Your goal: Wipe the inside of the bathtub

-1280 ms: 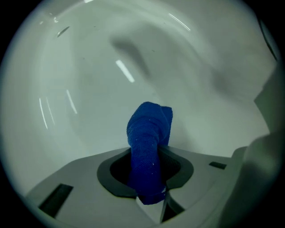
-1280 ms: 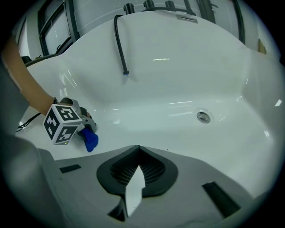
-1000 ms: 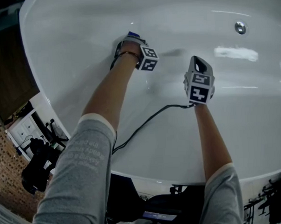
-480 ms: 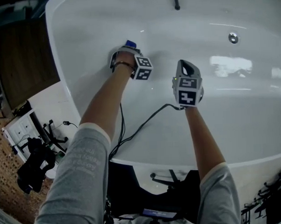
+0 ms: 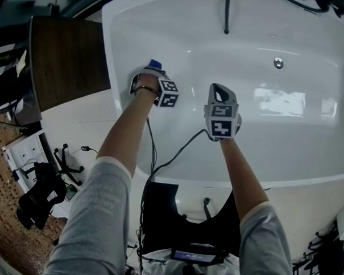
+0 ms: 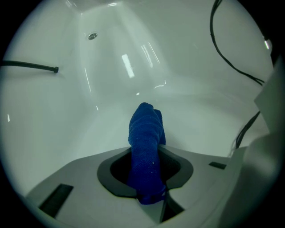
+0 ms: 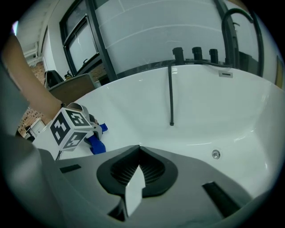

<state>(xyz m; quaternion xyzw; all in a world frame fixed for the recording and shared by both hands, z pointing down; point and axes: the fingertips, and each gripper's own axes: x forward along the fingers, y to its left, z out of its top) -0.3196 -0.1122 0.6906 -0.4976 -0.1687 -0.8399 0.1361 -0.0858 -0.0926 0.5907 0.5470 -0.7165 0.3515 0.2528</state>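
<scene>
- Clamping a blue cloth, the left gripper has its jaws closed tight on the folded fabric. The cloth's tip sticks out over the inner wall of the bathtub, near its left end.
- Right gripper: jaws together, nothing between them, held above the basin.
- Against one second ago: both grippers sit nearer the tub's left end; grip unchanged.

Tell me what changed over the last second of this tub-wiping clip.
The left gripper, shut on the blue cloth, slid along the bathtub wall toward the end far from the drain. The right gripper drifted the same way, and the head camera pulled back. Unchanged: cloth still clamped, right gripper shut and empty.
</scene>
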